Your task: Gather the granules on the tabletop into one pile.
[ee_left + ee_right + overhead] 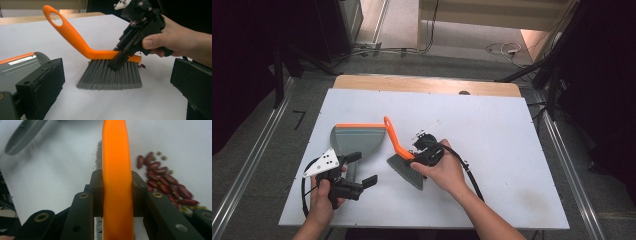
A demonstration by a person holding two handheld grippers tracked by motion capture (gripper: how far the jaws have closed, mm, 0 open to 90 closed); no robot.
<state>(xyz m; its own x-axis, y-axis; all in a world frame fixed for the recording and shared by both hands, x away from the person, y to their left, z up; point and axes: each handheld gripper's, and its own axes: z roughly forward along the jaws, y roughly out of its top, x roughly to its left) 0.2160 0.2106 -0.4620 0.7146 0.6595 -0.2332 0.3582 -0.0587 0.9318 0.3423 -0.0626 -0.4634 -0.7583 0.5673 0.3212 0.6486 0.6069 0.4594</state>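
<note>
Beans are lying just beside the brush your right gripper is clamping; the dustpan is waiting opposite, nearer your left gripper (jaws spread, holding nothing).

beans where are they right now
In the right gripper view the red beans lie in a loose pile on the white table, just right of the orange brush clamped in the right hand-held gripper.
</note>
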